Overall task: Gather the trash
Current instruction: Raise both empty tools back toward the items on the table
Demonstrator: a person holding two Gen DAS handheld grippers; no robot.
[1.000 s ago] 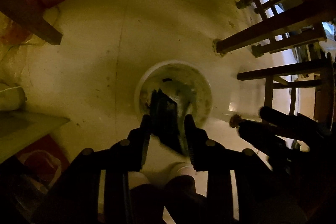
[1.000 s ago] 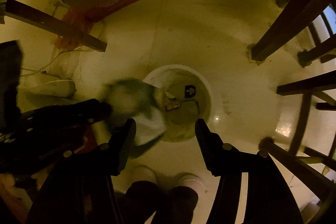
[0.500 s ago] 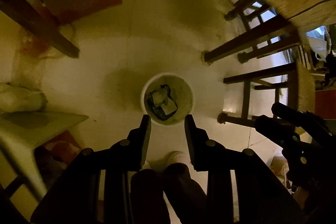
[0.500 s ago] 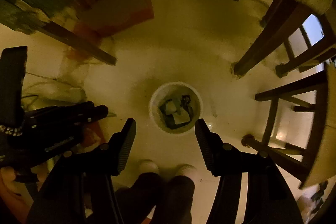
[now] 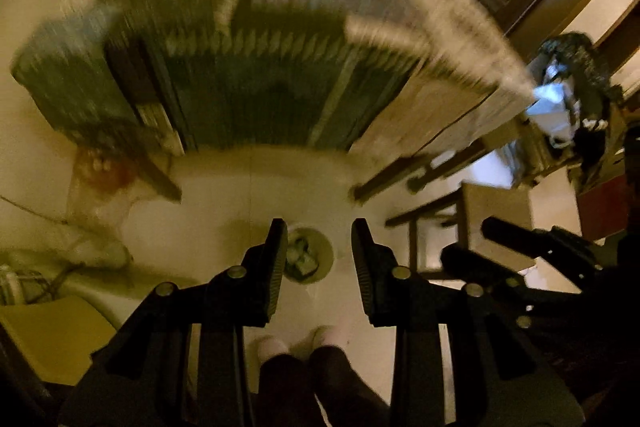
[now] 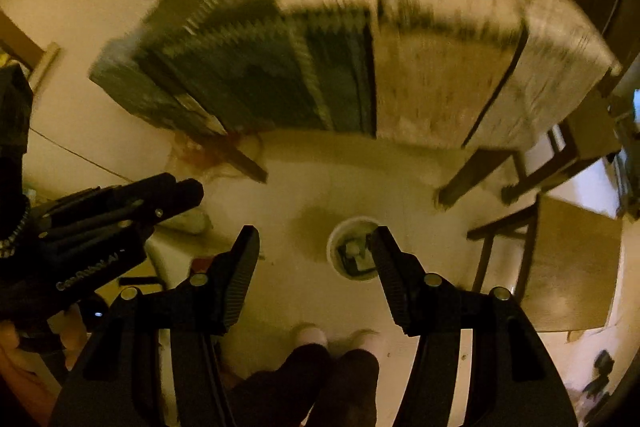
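1. Both the left gripper (image 5: 319,251) and the right gripper (image 6: 316,259) are part open and hold nothing.
2. Trash (image 5: 303,259) lies in the bin (image 5: 325,247) on the floor.
3. Scan the table (image 6: 440,87) for leftovers before reaching.

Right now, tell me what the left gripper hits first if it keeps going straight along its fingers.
Probably the white bin on the floor: it shows between the fingers of the left gripper, open and empty, with trash inside. Nothing appears in between, though depth is unclear.
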